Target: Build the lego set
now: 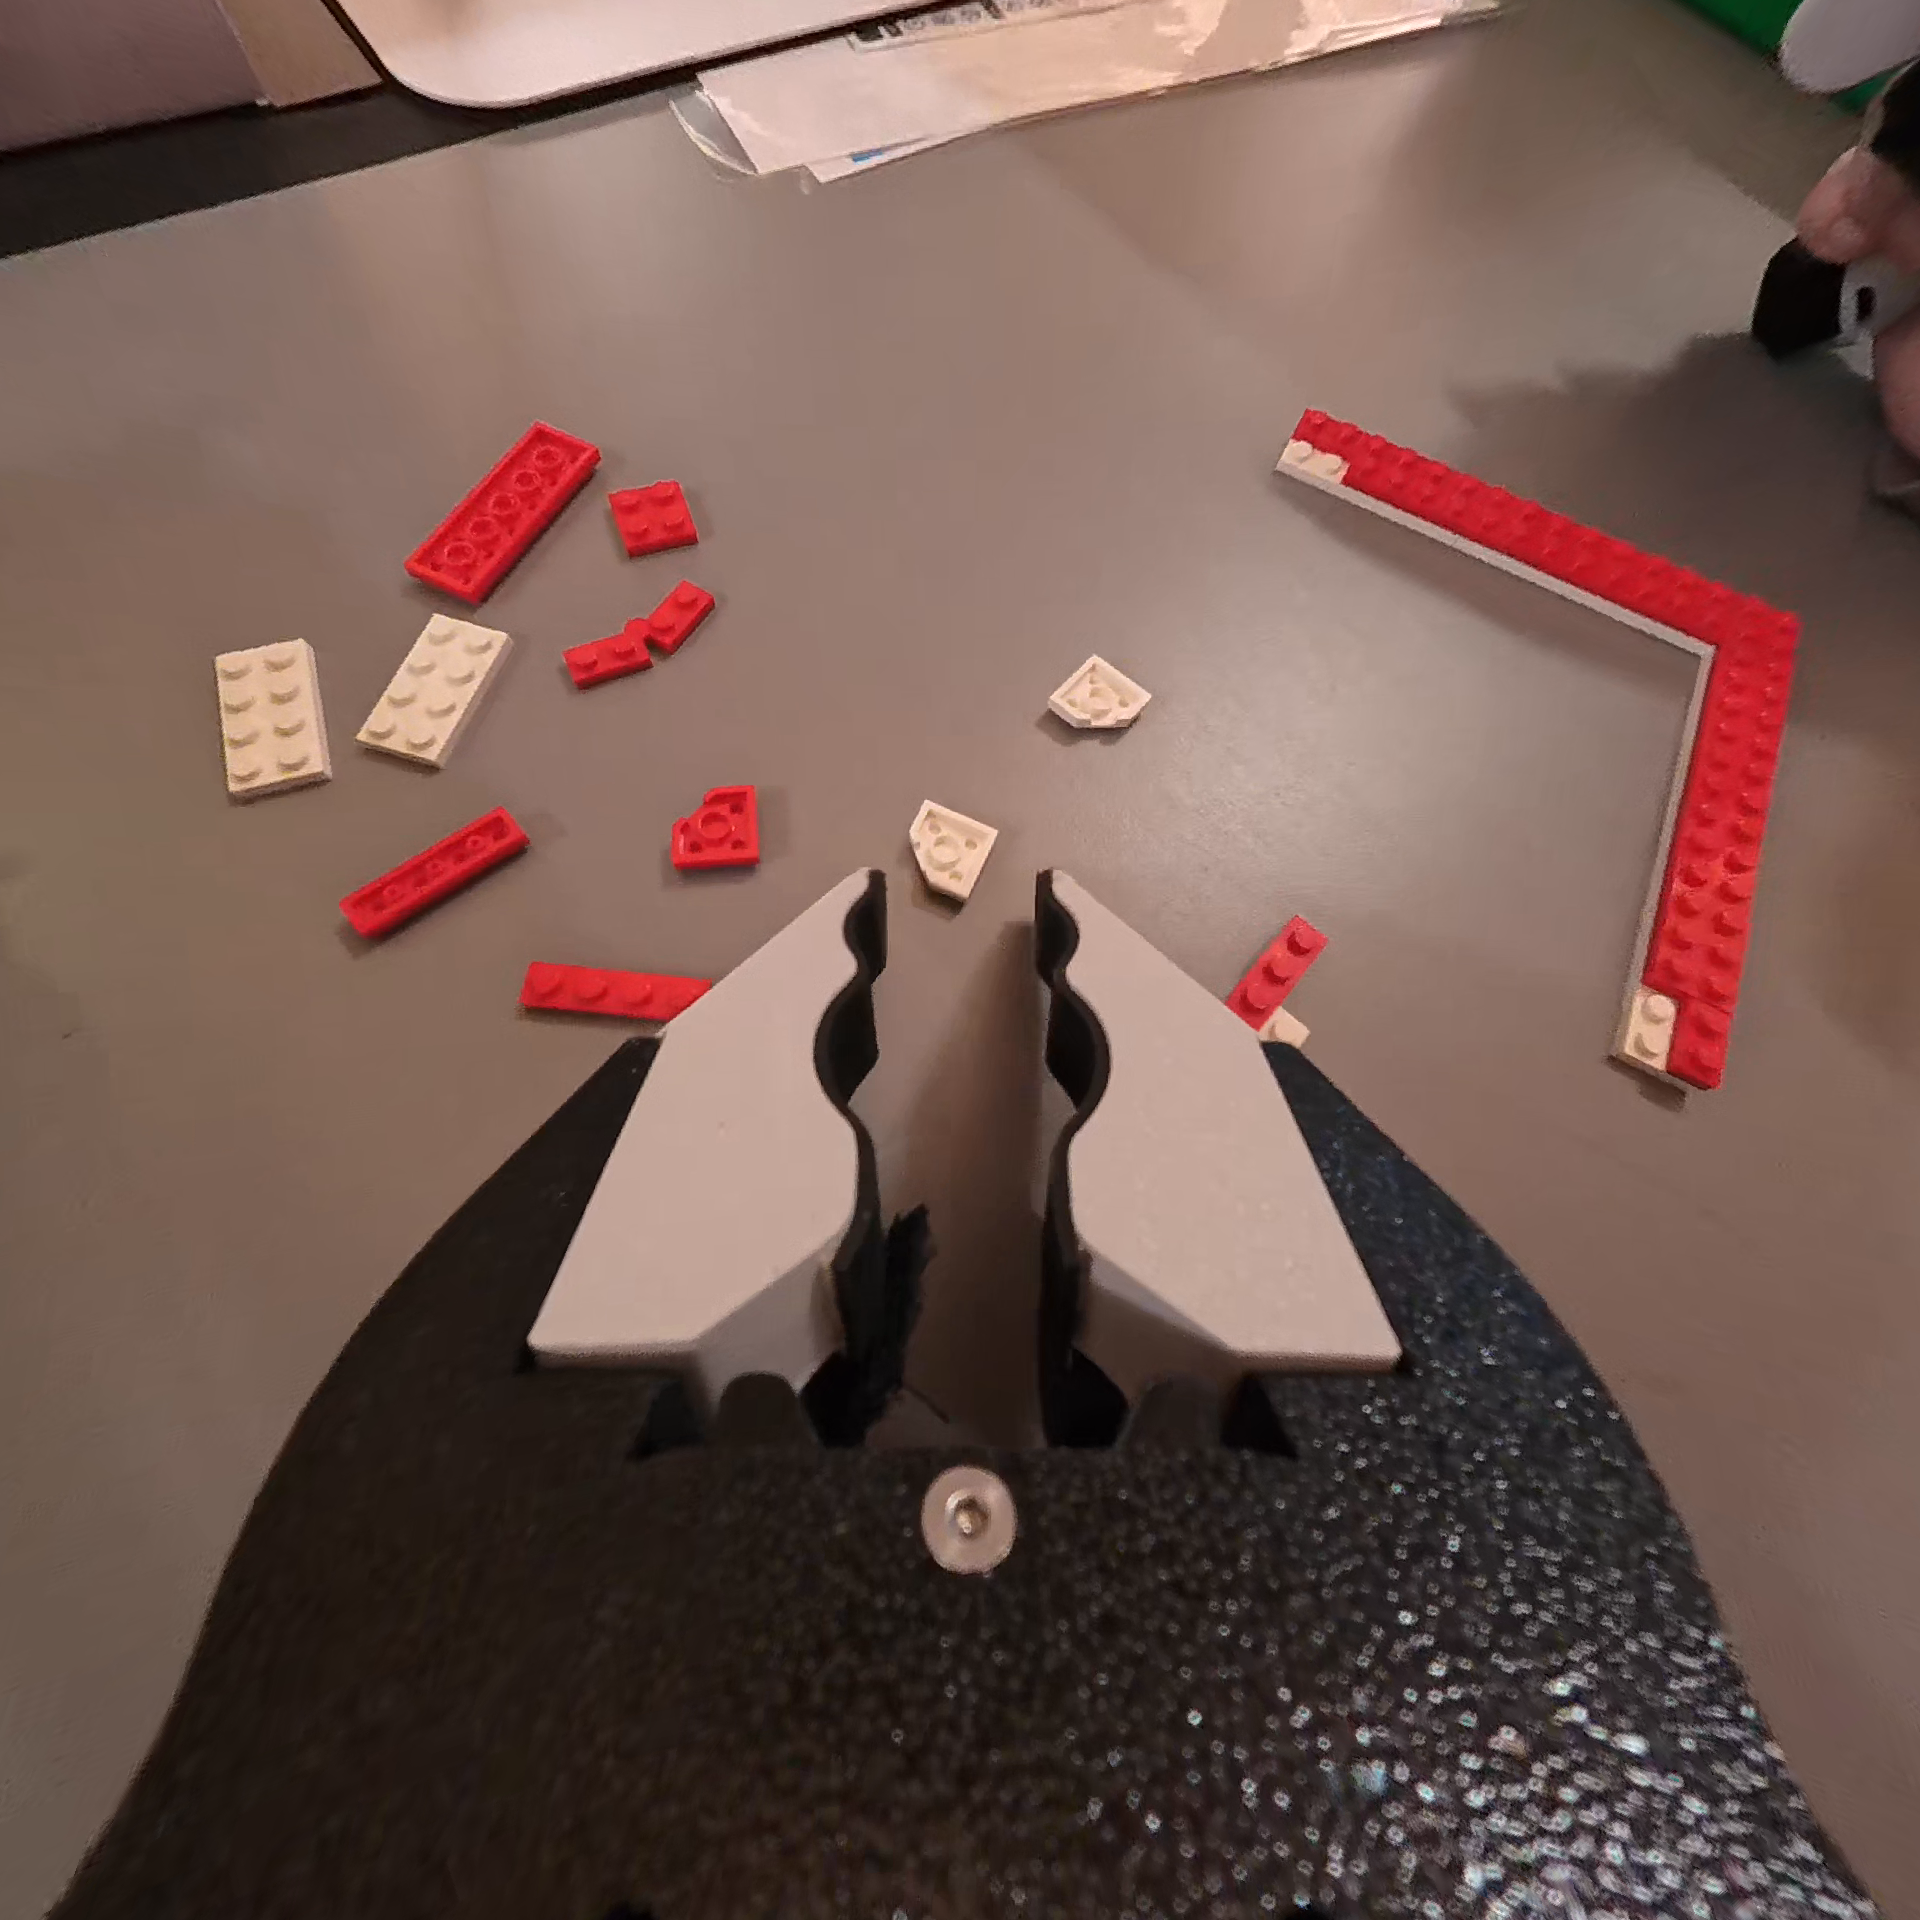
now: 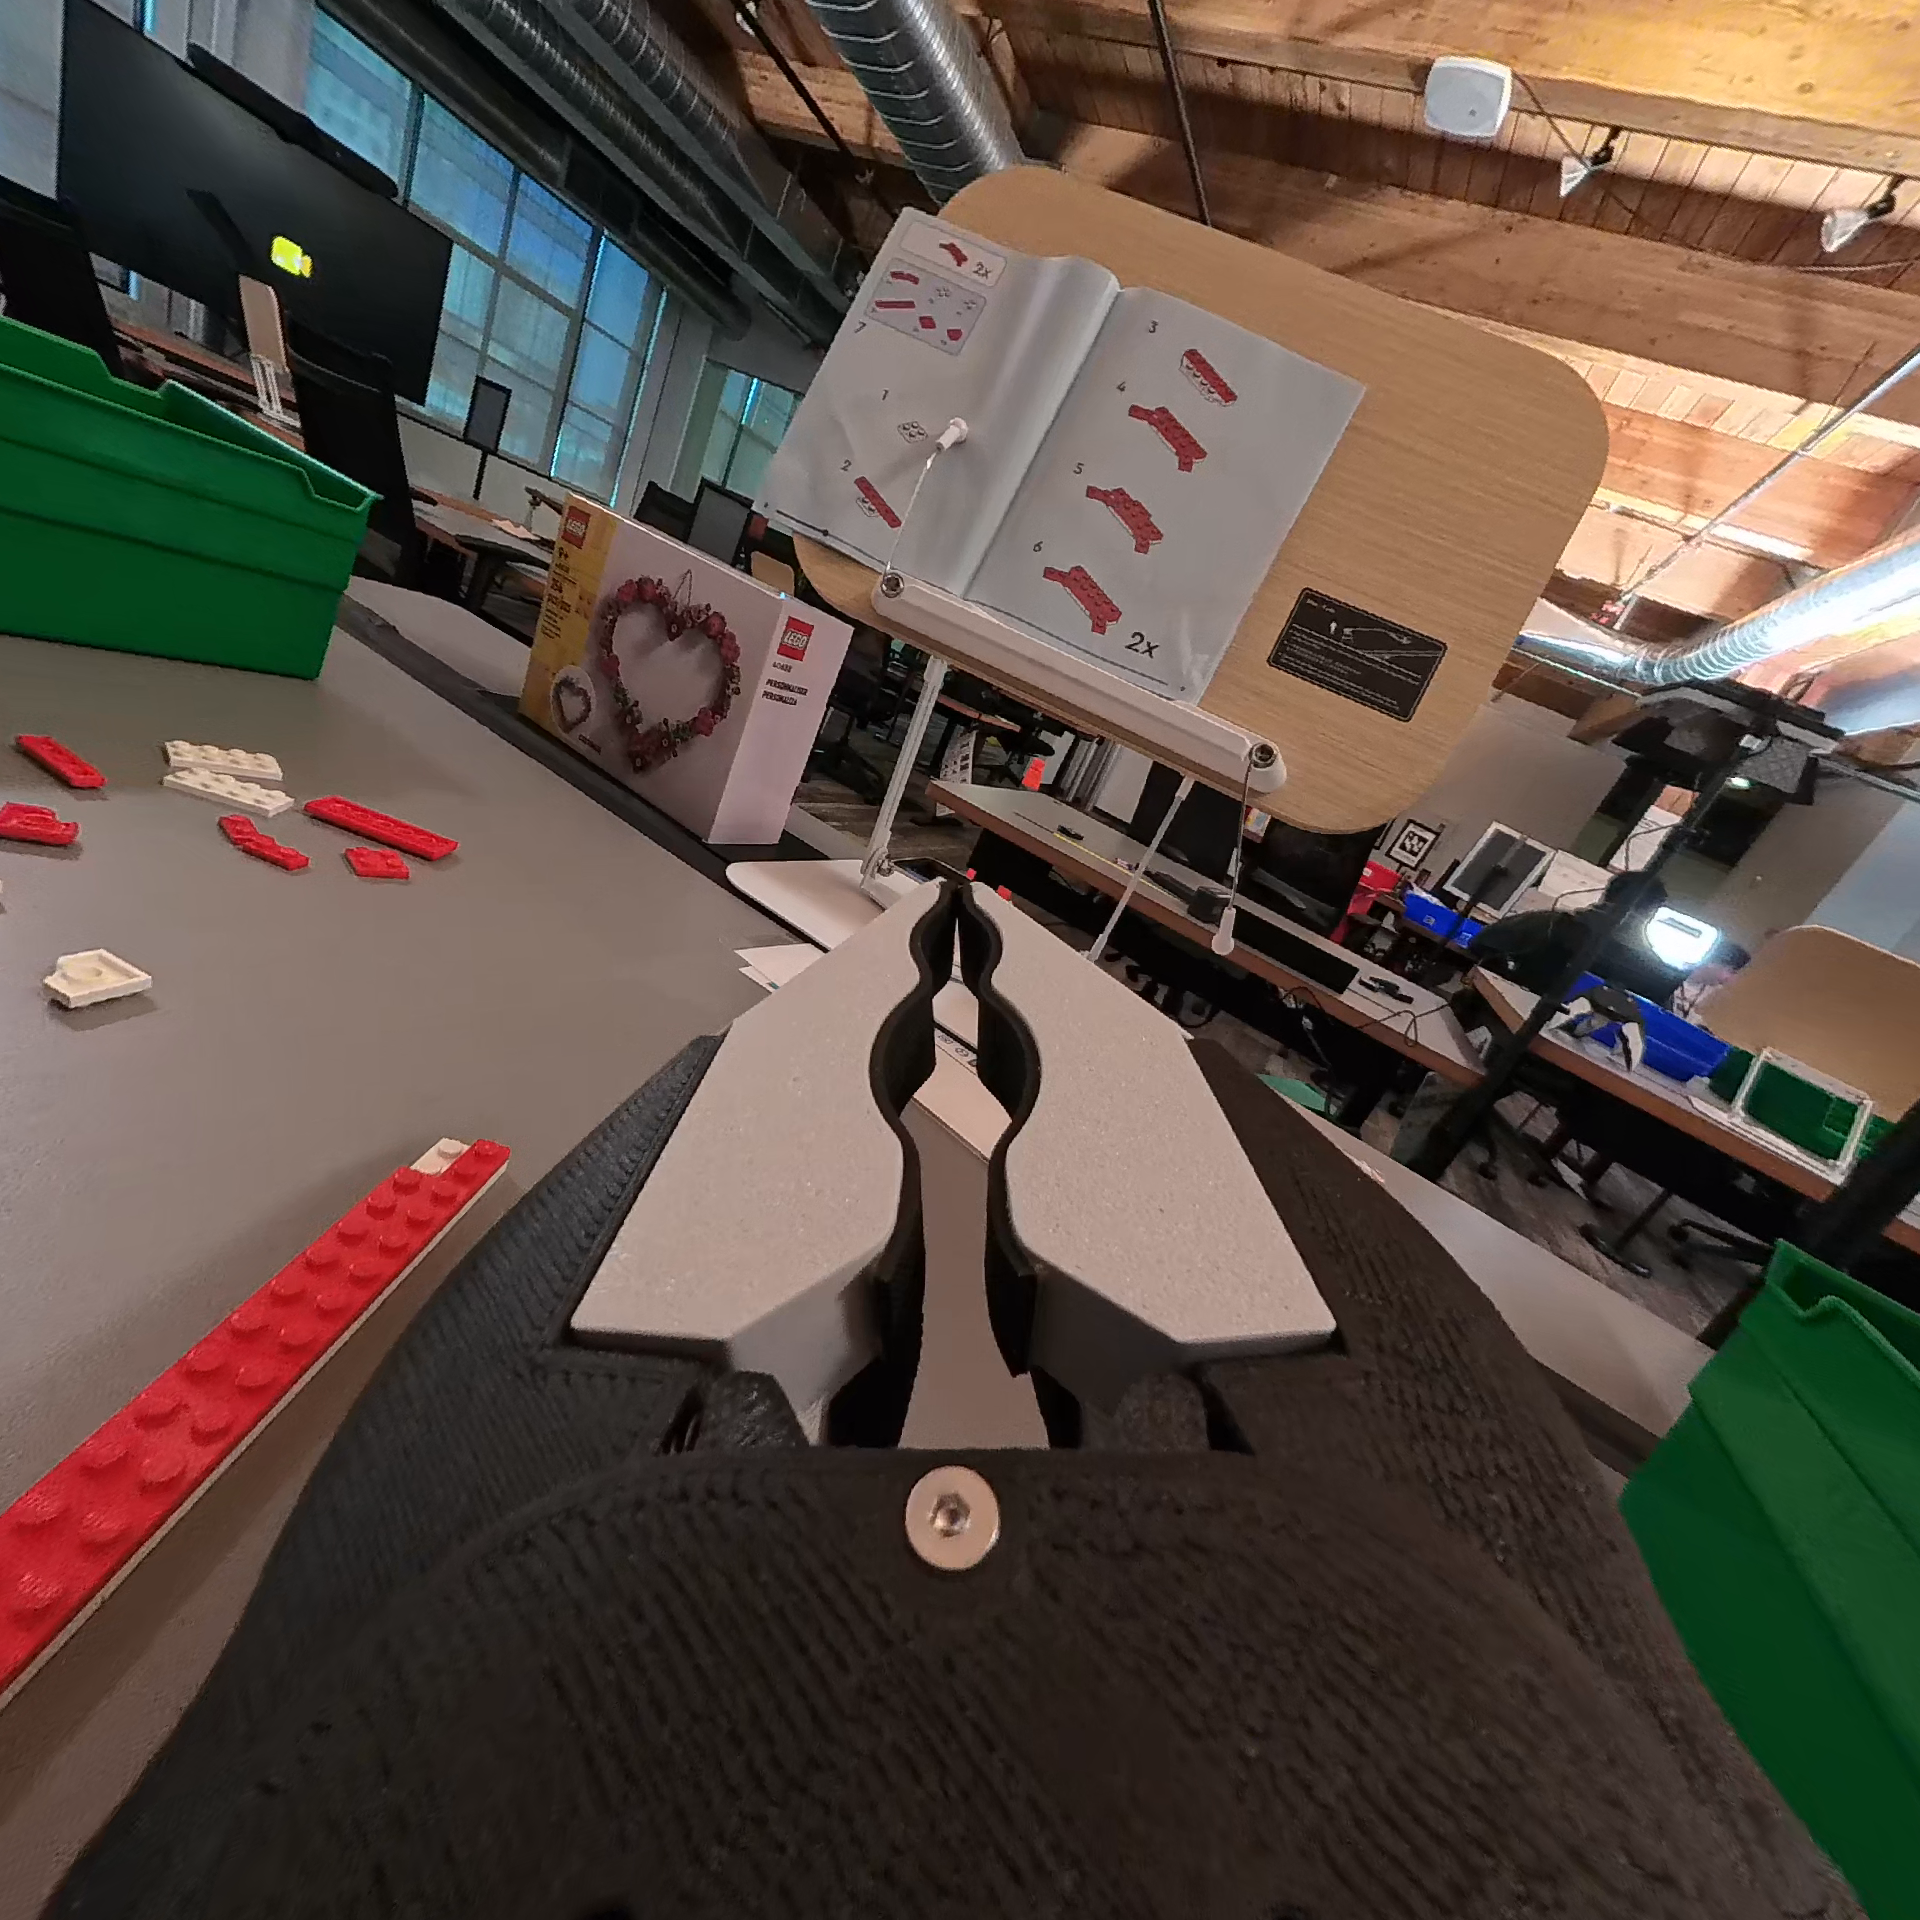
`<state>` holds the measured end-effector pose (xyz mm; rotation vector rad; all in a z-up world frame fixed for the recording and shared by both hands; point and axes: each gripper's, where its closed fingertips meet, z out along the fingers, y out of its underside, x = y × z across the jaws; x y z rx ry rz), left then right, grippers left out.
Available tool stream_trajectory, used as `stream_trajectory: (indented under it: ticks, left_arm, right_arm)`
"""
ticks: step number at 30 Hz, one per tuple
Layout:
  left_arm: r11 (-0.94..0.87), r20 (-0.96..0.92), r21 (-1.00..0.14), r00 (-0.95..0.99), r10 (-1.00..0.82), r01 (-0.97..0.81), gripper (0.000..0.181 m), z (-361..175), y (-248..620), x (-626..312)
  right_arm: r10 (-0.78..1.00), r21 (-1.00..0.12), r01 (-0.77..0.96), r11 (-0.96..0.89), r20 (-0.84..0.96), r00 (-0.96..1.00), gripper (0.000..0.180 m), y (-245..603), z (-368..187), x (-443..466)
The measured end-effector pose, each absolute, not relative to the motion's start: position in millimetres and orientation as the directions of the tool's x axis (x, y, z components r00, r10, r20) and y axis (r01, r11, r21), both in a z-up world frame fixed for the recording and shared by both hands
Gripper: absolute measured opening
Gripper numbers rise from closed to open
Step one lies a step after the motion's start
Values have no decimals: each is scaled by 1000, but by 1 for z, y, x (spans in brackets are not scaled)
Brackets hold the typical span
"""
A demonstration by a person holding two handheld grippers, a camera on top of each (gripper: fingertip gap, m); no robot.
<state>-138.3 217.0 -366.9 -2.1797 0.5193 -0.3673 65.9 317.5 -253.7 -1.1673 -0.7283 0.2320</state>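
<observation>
In the left wrist view my left gripper (image 1: 961, 883) is open and empty, just above the grey table. A small white corner plate (image 1: 951, 850) lies right in front of its fingertips, a second one (image 1: 1098, 694) farther off. An L-shaped red build (image 1: 1714, 748) with white end plates lies at the right. Loose red plates (image 1: 503, 511) and white plates (image 1: 272, 717) lie at the left. In the right wrist view my right gripper (image 2: 957, 889) is shut and empty, raised and tilted up. The red build (image 2: 239, 1371) lies to its lower left.
An open instruction booklet (image 2: 1049, 457) rests on a wooden stand (image 2: 1455, 520) behind the table. A set box (image 2: 686, 665) stands beside it. Green bins (image 2: 156, 520) sit at far left and lower right (image 2: 1808, 1558). Papers (image 1: 1039, 83) lie at the table's back. A hand (image 1: 1860, 208) shows at the right edge. The gap from one gripper's tips to the other's is roughly 25 centimetres. It is some 15 centimetres from my left tips to the L-shaped red build (image 1: 1714, 748).
</observation>
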Motion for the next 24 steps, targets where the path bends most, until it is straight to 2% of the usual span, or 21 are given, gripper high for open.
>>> stream_trajectory:
  ticks: [12,16,21,24]
  left_arm:
    - [-553,10,-772,863,-505,-315,10,-372,223,-138]
    - [-536,3,-779,852,-523,-326,9,-371,223,-136]
    - [-438,-111,-809,833,-542,-393,9,-362,224,-135]
    - [-255,-228,-877,821,-524,-406,9,-333,227,-129]
  right_arm:
    - [532,-890,211,405,417,737,0,316,-255,62]
    - [474,-855,263,447,476,741,4,315,-251,59]
    - [698,-908,152,391,400,594,3,286,-248,9]
    - [909,-992,78,98,121,399,6,260,-258,-38]
